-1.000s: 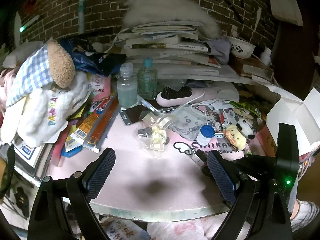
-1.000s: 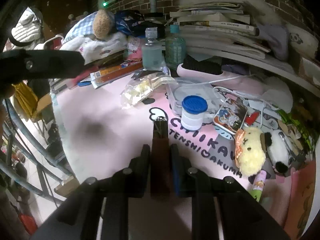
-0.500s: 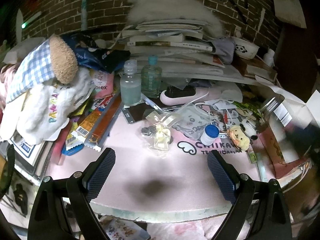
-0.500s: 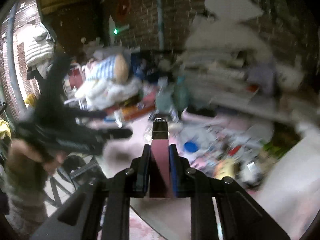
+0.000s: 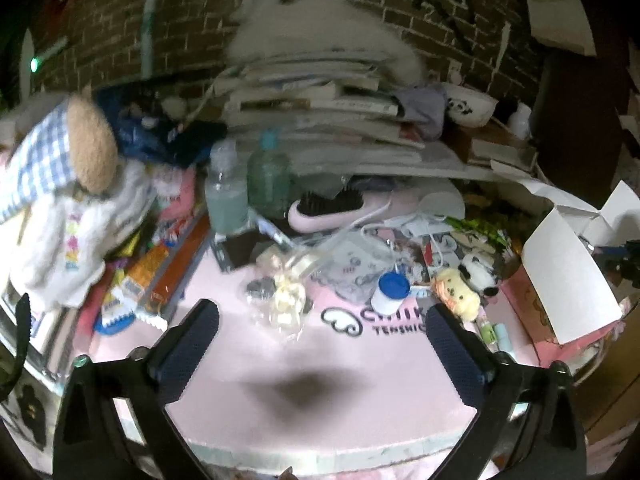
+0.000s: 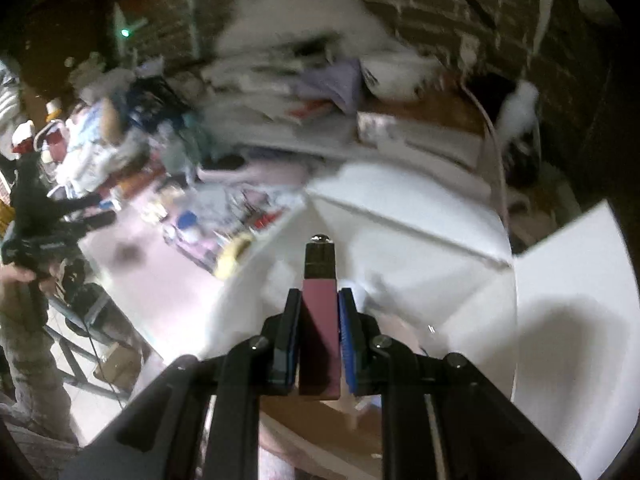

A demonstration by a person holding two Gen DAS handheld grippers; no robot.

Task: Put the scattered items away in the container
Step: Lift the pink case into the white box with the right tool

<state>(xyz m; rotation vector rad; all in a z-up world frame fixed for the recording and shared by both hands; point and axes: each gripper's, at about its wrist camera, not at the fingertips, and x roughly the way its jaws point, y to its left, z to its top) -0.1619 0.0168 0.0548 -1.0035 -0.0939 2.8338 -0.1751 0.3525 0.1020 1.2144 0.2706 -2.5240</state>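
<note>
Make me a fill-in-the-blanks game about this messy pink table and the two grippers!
1. The right gripper is shut on a small dark red ____.
2. The left gripper is wide open and holds ____.
3. The little white jar on the table has a ____ lid.
4. The hairbrush has a ____ handle.

Missing words: bottle; nothing; blue; pink

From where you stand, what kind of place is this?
Probably someone's bedroom or hobby corner: a brick wall, a stack of books, plush toys and a hairbrush crowd a pink desk.
</note>
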